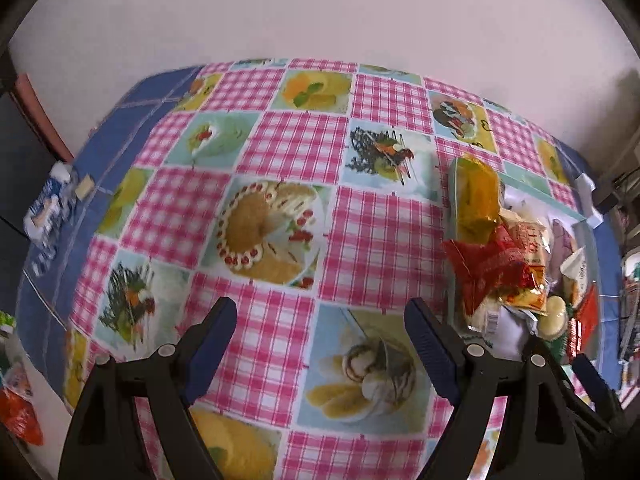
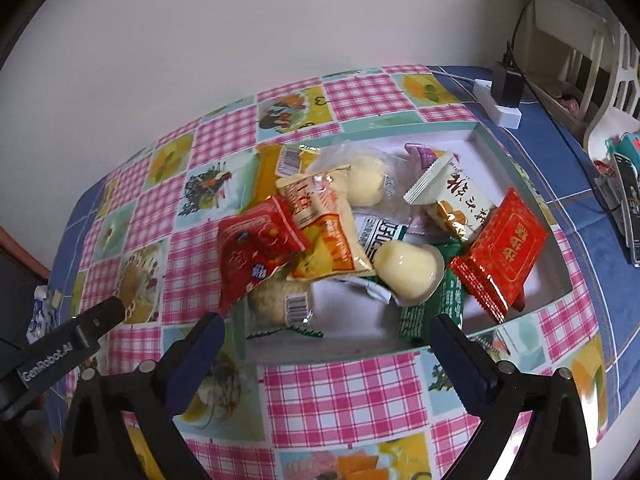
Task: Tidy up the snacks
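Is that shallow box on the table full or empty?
Full. The shallow box holds a heap of wrapped snacks, and a red packet hangs out over its left rim.

A table under a checked pink tablecloth (image 2: 352,384) bears a snack-filled tray (image 2: 484,140), a white power strip (image 2: 500,106) and a blue-white packet (image 1: 48,208).

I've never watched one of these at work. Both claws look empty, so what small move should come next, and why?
Probably the left gripper swings toward the blue-and-white packet at the table's edge. It is the only snack outside the tray, the tray is already heaped, and both grippers stand open and empty; the right gripper hangs over the tray.
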Action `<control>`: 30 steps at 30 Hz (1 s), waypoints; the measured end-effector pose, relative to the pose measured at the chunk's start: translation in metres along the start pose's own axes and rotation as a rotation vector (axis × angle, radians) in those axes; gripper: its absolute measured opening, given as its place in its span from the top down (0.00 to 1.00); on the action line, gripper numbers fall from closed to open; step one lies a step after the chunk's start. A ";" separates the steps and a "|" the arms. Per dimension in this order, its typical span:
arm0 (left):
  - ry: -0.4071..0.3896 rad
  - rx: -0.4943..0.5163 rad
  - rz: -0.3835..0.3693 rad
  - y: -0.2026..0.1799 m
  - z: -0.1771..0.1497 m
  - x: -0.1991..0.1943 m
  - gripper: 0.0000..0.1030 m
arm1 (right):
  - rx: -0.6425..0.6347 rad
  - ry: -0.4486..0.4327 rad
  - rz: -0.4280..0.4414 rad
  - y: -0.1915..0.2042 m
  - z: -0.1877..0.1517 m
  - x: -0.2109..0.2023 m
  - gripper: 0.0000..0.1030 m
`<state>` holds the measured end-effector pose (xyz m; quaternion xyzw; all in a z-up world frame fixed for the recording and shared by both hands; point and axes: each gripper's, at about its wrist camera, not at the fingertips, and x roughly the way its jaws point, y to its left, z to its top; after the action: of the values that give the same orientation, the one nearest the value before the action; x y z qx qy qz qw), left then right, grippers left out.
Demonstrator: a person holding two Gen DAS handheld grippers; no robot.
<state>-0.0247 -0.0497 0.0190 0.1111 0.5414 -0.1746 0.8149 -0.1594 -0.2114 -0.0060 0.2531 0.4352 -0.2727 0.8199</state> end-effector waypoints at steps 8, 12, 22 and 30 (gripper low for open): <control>-0.004 0.005 0.029 0.015 -0.018 -0.005 0.16 | -0.035 0.012 -0.012 0.009 -0.012 -0.006 0.00; 0.013 -0.014 -0.001 0.023 -0.027 -0.004 0.15 | -0.040 -0.002 -0.022 0.010 -0.013 -0.011 0.00; 0.024 -0.004 -0.045 0.022 -0.027 -0.003 0.02 | -0.055 0.010 -0.031 0.014 -0.013 -0.008 0.00; 0.042 -0.003 -0.013 0.024 -0.026 -0.003 0.02 | -0.060 0.028 -0.046 0.012 -0.012 -0.003 0.00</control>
<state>-0.0383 -0.0176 0.0117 0.1101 0.5591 -0.1768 0.8025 -0.1595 -0.1938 -0.0069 0.2221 0.4604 -0.2750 0.8143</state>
